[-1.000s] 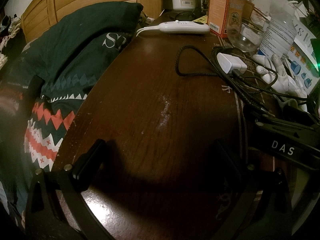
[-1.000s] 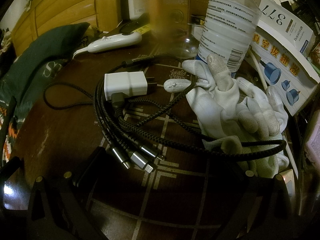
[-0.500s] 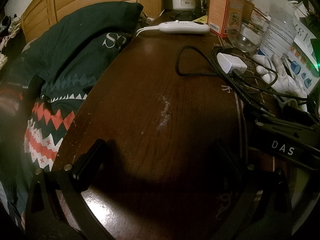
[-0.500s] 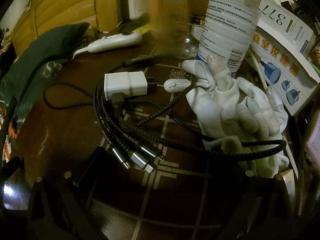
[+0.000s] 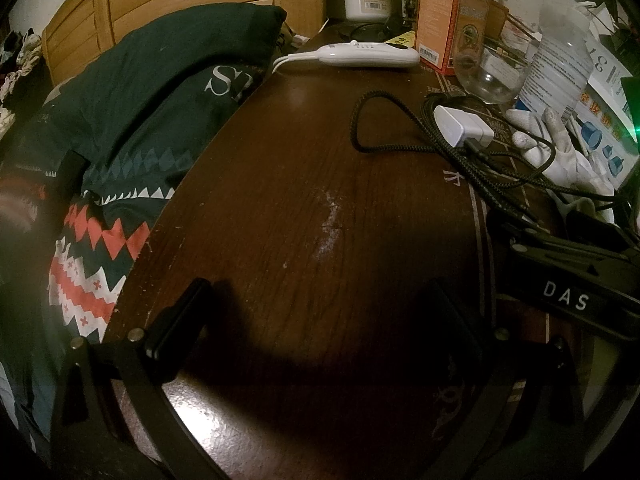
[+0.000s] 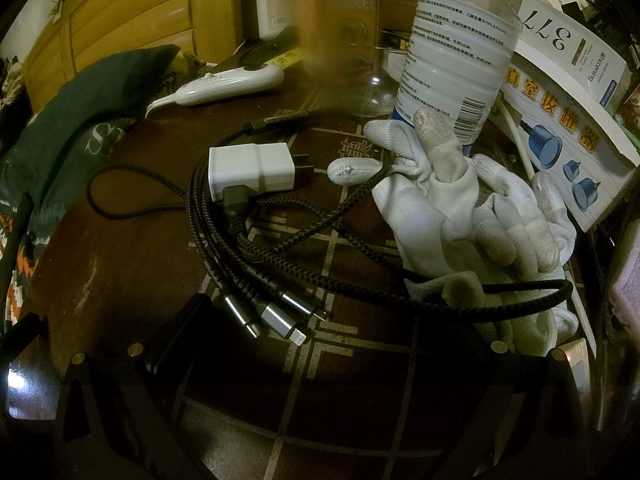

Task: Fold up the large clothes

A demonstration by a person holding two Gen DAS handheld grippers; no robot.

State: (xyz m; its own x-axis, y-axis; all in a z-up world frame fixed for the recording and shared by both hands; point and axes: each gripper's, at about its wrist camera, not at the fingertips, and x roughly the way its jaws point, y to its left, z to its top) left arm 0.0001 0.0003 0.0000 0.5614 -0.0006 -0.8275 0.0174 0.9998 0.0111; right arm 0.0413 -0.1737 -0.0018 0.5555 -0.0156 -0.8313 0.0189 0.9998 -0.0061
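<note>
My left gripper (image 5: 320,312) is open and empty, resting low over a dark wooden table (image 5: 304,208). My right gripper (image 6: 324,320) is open and empty over the same table (image 6: 120,264), just before a bundle of black braided cables (image 6: 280,240). The right gripper's body, marked DAS (image 5: 568,300), shows at the right of the left wrist view. A dark green cloth with a red and white zigzag pattern (image 5: 132,112) lies on the bed beside the table's left edge; it also shows in the right wrist view (image 6: 80,120). No gripper touches it.
On the table stand a white charger plug (image 6: 252,168), white work gloves (image 6: 460,208), a water bottle (image 6: 456,48), a white handheld controller (image 5: 360,54), a glass bowl (image 5: 488,76), an orange box (image 5: 448,28) and printed boxes (image 6: 568,92). A wooden headboard (image 5: 168,12) stands behind.
</note>
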